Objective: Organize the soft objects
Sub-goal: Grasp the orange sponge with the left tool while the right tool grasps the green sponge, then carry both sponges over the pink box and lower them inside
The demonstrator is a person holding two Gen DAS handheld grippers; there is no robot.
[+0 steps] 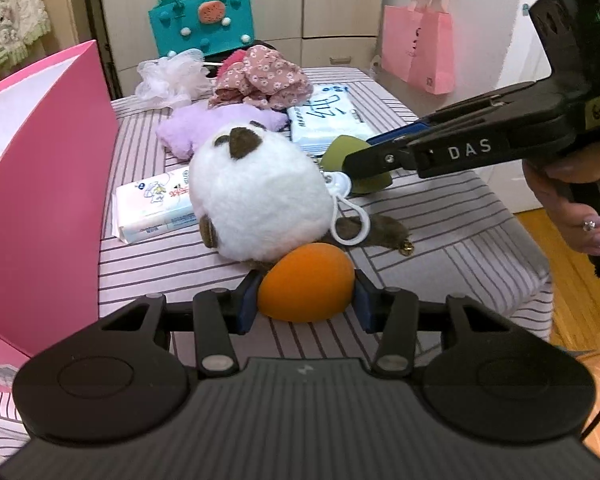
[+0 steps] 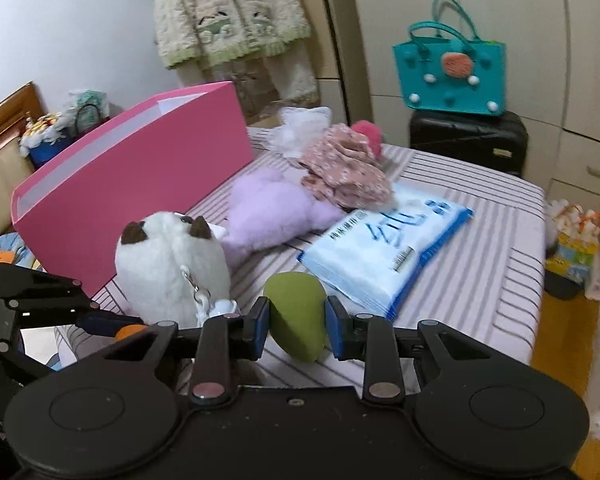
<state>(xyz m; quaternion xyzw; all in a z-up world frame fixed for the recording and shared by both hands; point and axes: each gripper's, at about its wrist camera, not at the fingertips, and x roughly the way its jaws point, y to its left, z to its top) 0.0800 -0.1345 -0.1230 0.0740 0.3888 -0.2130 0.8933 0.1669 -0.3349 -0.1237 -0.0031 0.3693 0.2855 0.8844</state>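
Observation:
My left gripper is shut on an orange egg-shaped sponge just in front of a white plush toy on the striped table. My right gripper is shut on a green egg-shaped sponge; it shows in the left wrist view to the right of the plush, with the green sponge between its fingers. The plush sits left of the green sponge in the right wrist view. A large pink box stands open at the left; it also shows in the right wrist view.
On the striped table lie a purple soft toy, a floral pink cloth, a white mesh puff, a blue tissue pack and a small tissue pack. A teal bag stands behind. The table's right edge drops to the floor.

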